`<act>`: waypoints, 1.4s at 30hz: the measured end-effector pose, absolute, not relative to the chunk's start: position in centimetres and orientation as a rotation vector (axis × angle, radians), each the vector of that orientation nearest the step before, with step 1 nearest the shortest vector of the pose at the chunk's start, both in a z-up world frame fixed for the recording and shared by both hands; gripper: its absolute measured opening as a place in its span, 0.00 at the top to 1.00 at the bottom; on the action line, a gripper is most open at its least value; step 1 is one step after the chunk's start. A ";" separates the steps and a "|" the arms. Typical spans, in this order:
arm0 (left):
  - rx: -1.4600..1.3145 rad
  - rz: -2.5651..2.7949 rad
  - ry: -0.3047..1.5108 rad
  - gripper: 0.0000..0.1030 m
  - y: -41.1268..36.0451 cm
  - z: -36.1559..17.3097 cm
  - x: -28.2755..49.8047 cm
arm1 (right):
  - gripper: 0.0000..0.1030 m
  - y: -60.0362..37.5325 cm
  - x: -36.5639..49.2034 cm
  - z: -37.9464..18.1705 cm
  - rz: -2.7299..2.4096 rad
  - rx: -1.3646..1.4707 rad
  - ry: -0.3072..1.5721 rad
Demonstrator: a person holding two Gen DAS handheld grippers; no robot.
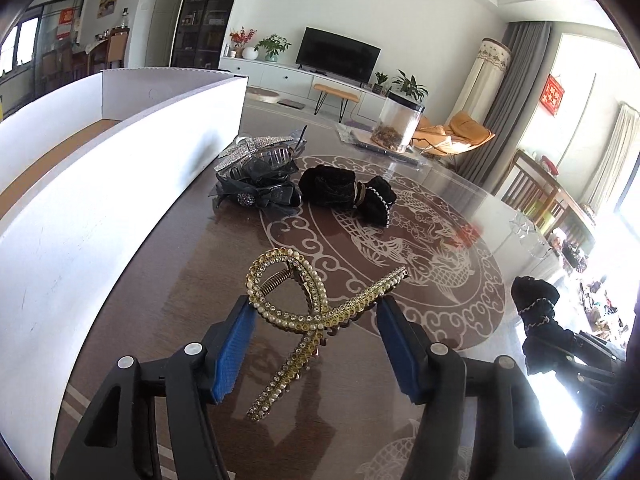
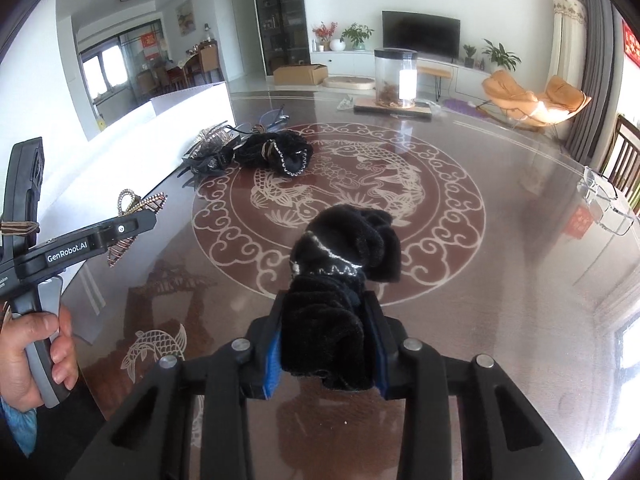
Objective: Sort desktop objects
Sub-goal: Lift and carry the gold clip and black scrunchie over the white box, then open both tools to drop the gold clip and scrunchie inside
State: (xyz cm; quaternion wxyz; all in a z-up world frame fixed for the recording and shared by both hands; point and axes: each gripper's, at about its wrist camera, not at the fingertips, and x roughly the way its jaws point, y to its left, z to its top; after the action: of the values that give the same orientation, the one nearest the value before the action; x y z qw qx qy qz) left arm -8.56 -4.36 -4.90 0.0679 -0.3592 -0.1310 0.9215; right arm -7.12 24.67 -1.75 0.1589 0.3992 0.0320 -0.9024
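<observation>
A gold hair claw (image 1: 312, 312) set with pearls and rhinestones hangs just above the table, and my left gripper (image 1: 314, 316) is shut on it, a blue pad pressing each side. My right gripper (image 2: 326, 320) is shut on a black velvet scrunchie (image 2: 348, 248) with silver trim, held over the table's round fish pattern. In the left wrist view that same scrunchie (image 1: 536, 316) shows at the right edge. From the right wrist camera, the left gripper (image 2: 148, 216) appears at the left with the gold hair claw (image 2: 138, 202) in its jaws.
A white open box (image 1: 120, 168) stands along the left side of the glossy brown table (image 1: 440, 248). Beside it lie a silver rhinestone clip (image 1: 248, 152), a grey bow clip (image 1: 256, 196) and black scrunchies (image 1: 344, 192). A clear jar (image 1: 400, 124) stands at the far edge. A hand (image 2: 36, 360) grips the left handle.
</observation>
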 end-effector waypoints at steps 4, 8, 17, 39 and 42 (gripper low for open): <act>-1.023 2.769 -0.448 0.40 -4.5 -3.8 -7.7 | 0.65 24.7 -6.3 -0.8 -2.564 1.108 0.067; -0.993 2.785 -0.470 0.40 -5.1 -1.7 -6.2 | 0.65 23.7 -6.3 -0.7 -2.528 1.098 0.071; -0.834 2.980 -0.605 0.40 -15.9 7.1 -4.0 | 0.65 12.9 -9.3 4.7 -2.364 0.887 0.154; -1.627 3.072 -0.774 0.24 -32.9 -0.8 -7.0 | 0.07 -15.0 -14.1 2.2 -1.845 1.049 0.321; -1.509 3.129 -0.736 0.24 -30.7 1.1 -6.4 | 0.07 -11.5 -14.1 4.0 -1.935 0.969 0.273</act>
State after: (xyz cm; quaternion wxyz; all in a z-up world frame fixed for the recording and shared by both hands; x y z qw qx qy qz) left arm -6.36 -30.65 1.07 -0.2036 -0.4161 -0.2029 0.8627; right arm -14.07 -11.51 3.99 0.4619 0.3940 0.1112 -0.7868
